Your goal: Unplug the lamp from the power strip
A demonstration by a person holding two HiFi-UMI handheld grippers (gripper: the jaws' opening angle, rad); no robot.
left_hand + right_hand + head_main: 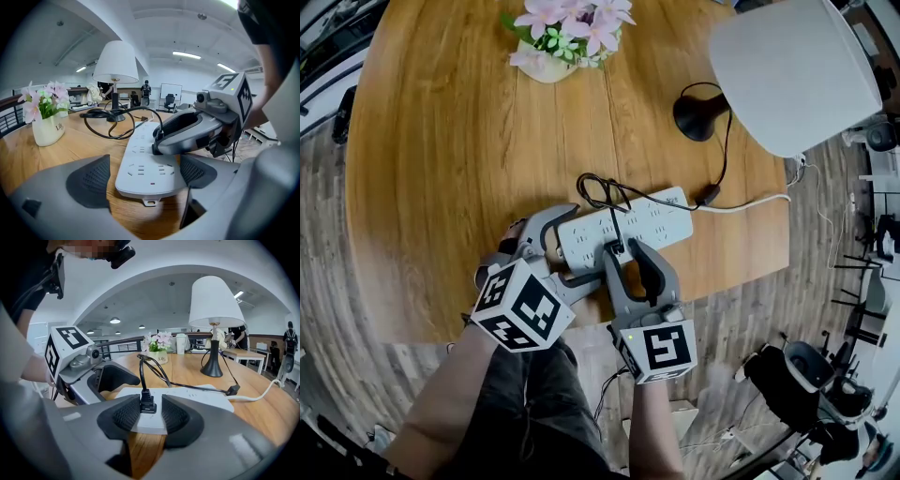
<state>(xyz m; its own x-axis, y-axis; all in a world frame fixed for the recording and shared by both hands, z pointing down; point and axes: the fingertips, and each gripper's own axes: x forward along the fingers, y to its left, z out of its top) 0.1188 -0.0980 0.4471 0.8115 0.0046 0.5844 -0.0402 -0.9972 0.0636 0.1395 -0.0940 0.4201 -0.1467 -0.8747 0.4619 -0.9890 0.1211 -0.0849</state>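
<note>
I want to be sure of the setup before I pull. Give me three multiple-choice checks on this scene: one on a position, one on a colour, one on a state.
1. Where is the black plug relative to the right gripper?
A. between its jaws
B. outside both jaws, to its left
C. beside the flower vase

2. What colour is the lamp base?
A. white
B. black
C. red

3. What state is the plug in?
A. seated in the power strip
B. lying loose on the table
C. hanging off the table edge

Answers:
1 A: the right gripper view shows the plug between the two pads, which stand open.
2 B: the base is black under a white shade.
3 A: the plug stands upright in a socket, with its cord rising from it.
</note>
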